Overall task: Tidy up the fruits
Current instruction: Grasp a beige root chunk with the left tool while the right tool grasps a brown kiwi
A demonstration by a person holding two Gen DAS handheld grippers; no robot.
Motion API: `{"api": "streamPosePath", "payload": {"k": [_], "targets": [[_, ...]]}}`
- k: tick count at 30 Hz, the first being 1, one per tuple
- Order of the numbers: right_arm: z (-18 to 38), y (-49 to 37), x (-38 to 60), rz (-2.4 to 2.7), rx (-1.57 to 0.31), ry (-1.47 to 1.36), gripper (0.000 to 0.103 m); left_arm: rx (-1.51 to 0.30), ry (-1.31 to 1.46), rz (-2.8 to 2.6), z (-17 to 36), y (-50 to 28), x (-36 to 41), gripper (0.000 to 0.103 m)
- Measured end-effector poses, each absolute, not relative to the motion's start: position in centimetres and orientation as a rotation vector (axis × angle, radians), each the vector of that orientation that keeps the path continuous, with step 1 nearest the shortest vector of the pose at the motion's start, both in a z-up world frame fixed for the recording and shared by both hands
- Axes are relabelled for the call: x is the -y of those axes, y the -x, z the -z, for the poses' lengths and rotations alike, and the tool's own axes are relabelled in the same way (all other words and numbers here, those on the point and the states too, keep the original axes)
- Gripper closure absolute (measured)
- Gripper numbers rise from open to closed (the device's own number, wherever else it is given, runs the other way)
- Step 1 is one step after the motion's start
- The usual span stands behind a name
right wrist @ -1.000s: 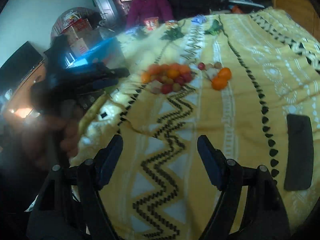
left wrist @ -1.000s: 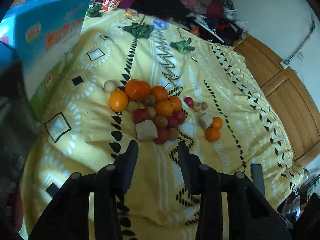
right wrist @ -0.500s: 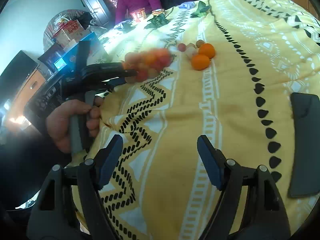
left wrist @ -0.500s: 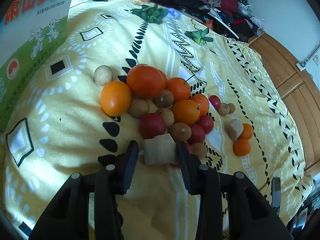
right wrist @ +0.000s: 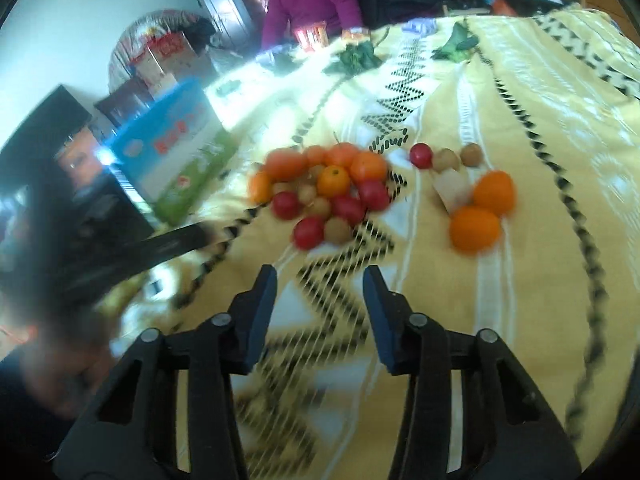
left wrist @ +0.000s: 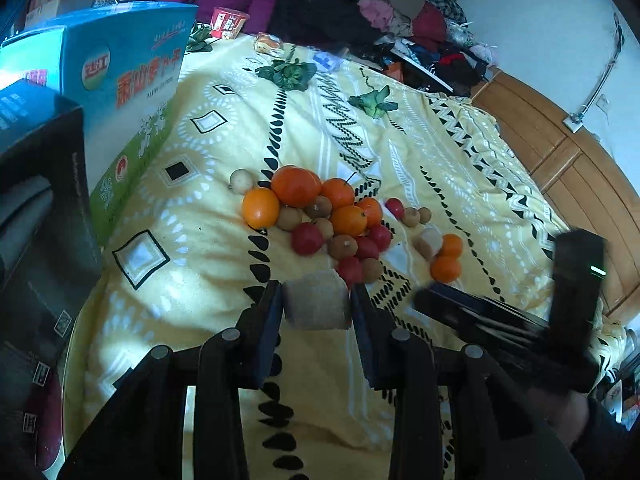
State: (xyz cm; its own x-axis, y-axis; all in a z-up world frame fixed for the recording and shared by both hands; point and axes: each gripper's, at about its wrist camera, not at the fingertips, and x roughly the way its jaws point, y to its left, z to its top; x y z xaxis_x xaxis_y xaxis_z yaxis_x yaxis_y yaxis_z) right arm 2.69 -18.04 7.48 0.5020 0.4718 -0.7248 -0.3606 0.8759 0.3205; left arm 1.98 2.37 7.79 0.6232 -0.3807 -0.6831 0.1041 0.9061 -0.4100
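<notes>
We had the left gripper (left wrist: 316, 302) clamped on a brownish cut chunk (left wrist: 316, 304), its jaws having just squeezed in, right at the near edge of the fruit pile (left wrist: 320, 220) on the yellow bedspread (left wrist: 192, 240). Our right gripper (right wrist: 320, 280) had just narrowed too but gripped nothing, hanging over bare cloth short of the pile.

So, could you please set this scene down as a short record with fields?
Surface: yellow patterned bedspread
Middle: fruit pile of oranges and small red and brown fruits
Right of it: two oranges beside a pale chunk, apart from the pile
Left hand: left gripper, jaws just been closing, pressed on a tan block at the pile's near edge
Right hand: right gripper, jaws just been closing, a gap left, nothing between them
Bed's left edge: blue box
</notes>
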Motion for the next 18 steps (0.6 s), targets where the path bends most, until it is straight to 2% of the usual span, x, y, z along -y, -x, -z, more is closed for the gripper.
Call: {"api": "streamPosePath", "payload": {"k": [10,11,12,18], "targets": [[-3.8,-8.0,17.2,-0.528,-1.0,-0.267,0.065,-0.858,0.373,0.338,-7.8,-2.3,-1.9,0.068],[-3.7,-7.9,17.3,-0.53,-1.0,-0.276,0.069,-0.855,0.376,0.338,-7.8,-2.3,-1.9,0.068],[-3.8,-7.9,17.5,-0.532,-1.001,-0.287,0.078,-0.855,0.38,0.337,-7.8,-2.3,-1.9,0.068],[-5.1,-6.5,18.3,-0.512,-0.975,-0.289,0.079,-0.836,0.374,0.334,-9.1,-1.7,-1.9,0.068]]}}
